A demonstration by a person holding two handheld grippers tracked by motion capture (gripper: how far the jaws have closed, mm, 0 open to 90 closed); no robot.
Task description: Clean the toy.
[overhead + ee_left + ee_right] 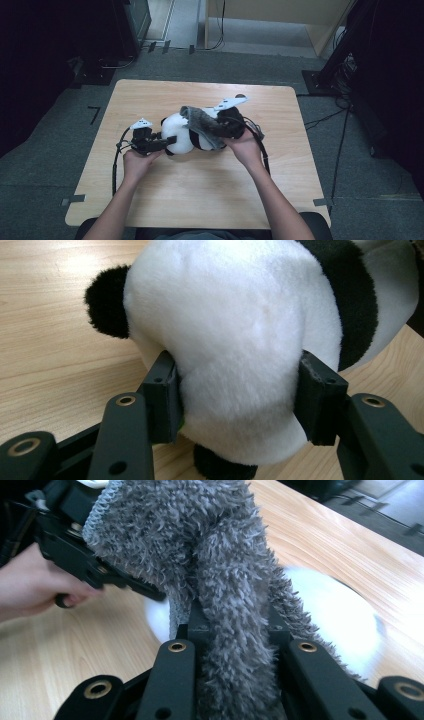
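A: Mid-table [150, 200], a plush panda [180, 132] is seen lying on its side, long axis running across the table, left to right. Which end is pointed left?

B: A rounded white end with a black ear or paw [107, 300]; head or rump cannot be told. That end is clamped by the left gripper [167, 141], pads [165, 390] pressed into the fur.

A: Right gripper [231, 125]?

B: Closed tight on a grey fuzzy cloth [225, 580], which is draped over the panda's upper right side.
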